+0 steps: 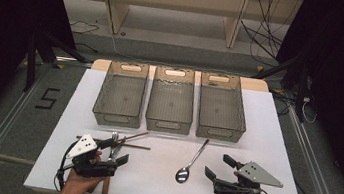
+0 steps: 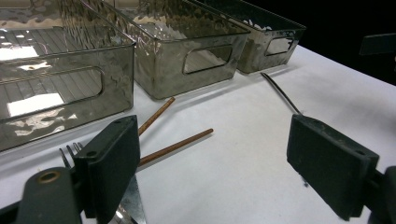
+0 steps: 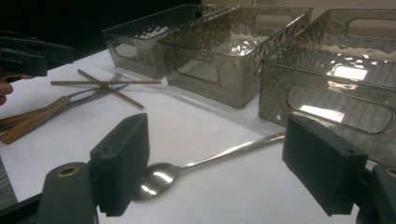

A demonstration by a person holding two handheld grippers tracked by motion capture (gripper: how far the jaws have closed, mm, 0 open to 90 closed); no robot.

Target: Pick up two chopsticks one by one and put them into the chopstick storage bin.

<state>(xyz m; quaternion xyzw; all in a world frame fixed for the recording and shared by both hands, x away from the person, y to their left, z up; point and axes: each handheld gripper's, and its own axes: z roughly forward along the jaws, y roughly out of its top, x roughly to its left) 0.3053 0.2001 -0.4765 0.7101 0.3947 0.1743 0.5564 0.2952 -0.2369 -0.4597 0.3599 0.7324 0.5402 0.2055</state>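
One spoon point(image 1: 190, 162) lies on the white tabletop point(image 1: 159, 176), just in front of the right gripper point(image 1: 218, 169). Its bowl points toward the person and its thin handle points up toward the right bin point(image 1: 222, 106). In the right gripper view the spoon point(image 3: 205, 163) sits between the two black jaws, which stand wide apart and hold nothing. The spoon looks like shiny metal, so it is likely hard, stiff, light and a bit slippery. The best place to take hold is probably the middle of the handle, where it is thin and straight.

Near the left gripper point(image 1: 114, 154) is a small pile: a fork point(image 3: 95, 91), two thin brown chopsticks point(image 1: 131, 141) that cross each other, and something with a wooden handle point(image 3: 32, 121). The left jaws are wide open too and grip nothing. The chopsticks look light and could roll.

Three see-through bins sit side by side at the far edge: the left bin point(image 1: 121, 94), the middle bin point(image 1: 171, 99) and the right one. All three look empty.
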